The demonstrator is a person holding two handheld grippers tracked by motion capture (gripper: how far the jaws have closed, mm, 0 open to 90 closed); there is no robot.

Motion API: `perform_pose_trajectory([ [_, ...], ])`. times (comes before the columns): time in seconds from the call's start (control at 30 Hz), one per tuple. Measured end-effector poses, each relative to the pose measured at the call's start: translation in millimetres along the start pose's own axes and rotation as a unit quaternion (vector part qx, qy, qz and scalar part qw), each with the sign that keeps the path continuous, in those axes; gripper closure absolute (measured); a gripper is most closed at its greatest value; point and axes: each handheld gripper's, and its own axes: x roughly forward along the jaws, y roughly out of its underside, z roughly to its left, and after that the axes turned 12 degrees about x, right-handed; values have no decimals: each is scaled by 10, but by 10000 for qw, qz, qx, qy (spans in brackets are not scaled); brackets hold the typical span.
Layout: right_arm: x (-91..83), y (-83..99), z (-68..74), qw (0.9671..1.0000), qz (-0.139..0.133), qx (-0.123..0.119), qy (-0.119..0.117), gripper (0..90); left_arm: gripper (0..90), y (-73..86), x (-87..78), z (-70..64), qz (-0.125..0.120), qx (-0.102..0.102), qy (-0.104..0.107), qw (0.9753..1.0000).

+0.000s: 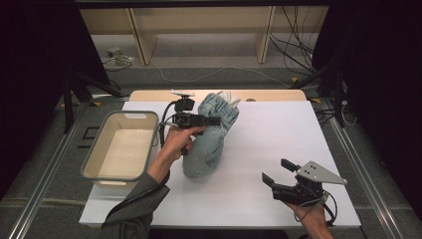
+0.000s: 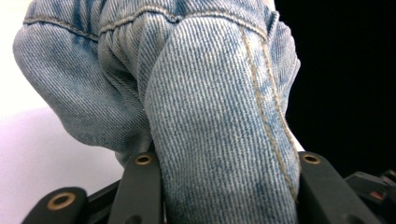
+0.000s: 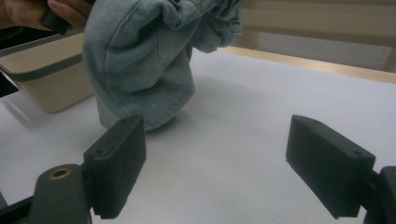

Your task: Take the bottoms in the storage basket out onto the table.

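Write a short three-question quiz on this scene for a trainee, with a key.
1. True or false: the right gripper grips the denim garment.
2. What does the left gripper hold? A) the garment B) the bin's rim C) nothing
3. Fill in: the beige bin sits on the garment's ____ side in the high view.

Key
1. False: its jaws stand open over bare white table, apart from the garment.
2. A: its jaws are closed on a fold of denim, and the garment's lower end rests on the table.
3. Left.
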Motion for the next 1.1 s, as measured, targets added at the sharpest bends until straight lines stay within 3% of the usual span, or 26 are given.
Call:
perform_pose_trajectory([
  [0.57,-2,2,6,10000,8,9,-28,211,598,38,346,21,175,-150,-183,9996],
  [1.1,2,4,5,10000,22,22,-38,210,592,50,522,24,233,-132,-226,9994],
])
